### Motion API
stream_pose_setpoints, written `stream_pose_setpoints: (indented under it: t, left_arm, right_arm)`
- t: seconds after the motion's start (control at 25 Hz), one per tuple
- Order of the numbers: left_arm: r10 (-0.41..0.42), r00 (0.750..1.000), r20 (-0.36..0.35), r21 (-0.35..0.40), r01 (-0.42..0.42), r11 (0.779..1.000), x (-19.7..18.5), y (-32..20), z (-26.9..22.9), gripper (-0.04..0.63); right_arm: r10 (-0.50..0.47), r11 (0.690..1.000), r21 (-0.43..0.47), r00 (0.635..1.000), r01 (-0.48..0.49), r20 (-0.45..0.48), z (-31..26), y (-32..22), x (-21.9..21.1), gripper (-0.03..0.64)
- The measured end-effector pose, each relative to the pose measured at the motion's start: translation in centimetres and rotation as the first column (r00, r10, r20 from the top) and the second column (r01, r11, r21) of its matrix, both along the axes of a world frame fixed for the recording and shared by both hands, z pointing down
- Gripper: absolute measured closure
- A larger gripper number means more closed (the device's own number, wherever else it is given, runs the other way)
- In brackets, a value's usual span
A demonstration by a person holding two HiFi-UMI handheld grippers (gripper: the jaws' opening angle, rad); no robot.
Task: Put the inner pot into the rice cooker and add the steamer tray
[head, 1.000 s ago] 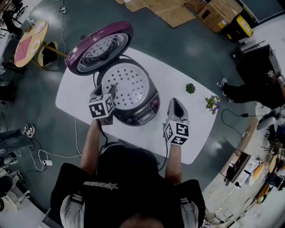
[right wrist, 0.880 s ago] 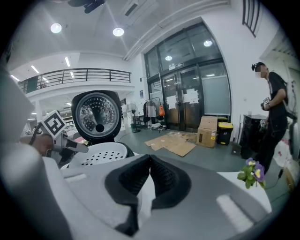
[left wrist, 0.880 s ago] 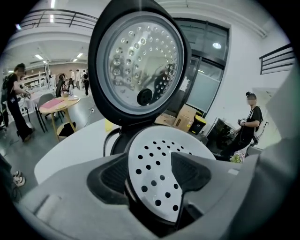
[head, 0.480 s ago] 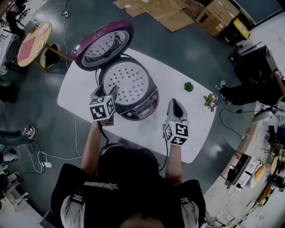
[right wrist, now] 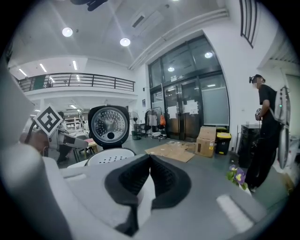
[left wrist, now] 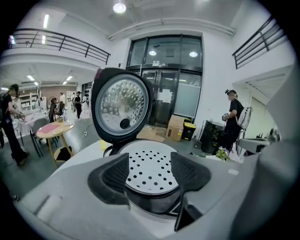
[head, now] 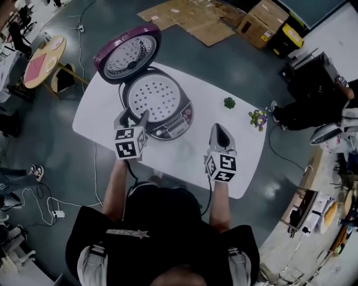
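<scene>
The rice cooker stands on the white table with its maroon lid raised behind it. A round perforated steamer tray lies flat in its mouth, also seen as the steamer tray in the left gripper view; the inner pot is hidden beneath. My left gripper hovers at the cooker's near left edge, open and empty, its jaws framing the tray without touching. My right gripper hangs over bare table right of the cooker, shut with nothing between its pads.
A small green plant and a flower pot sit near the table's far right edge. Flattened cardboard lies on the floor beyond. A person stands to the right, and a round side table to the left.
Both grippers have drawn back from the cooker and risen a little. The left one rolled slightly. The tray stays in the cooker.
</scene>
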State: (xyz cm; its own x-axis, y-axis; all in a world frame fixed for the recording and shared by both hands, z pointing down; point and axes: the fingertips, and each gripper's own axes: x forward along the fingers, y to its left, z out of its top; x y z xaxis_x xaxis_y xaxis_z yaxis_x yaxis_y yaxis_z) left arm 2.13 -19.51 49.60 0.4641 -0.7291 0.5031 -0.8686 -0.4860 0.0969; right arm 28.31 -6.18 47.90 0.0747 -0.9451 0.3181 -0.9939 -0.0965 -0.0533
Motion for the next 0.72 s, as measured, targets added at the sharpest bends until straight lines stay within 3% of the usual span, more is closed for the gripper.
stream_pose_setpoints:
  t: [0.36,0.72]
  left_arm:
    - [0.059,0.998,-0.008,0.159,-0.057,0.986,0.7,7.0,-4.5,0.362]
    - [0.144,0.989,0.012,0.278,-0.142,0.95,1.9,14.9,-6.9,0.439]
  right_arm:
    - [-0.013,0.999,0.045,1.0,0.014,-0.018,-2.1,5.4,-1.0,0.611]
    - [-0.02,0.994,0.103,0.999,0.023,-0.036,-4.5,11.6,-2.0,0.611]
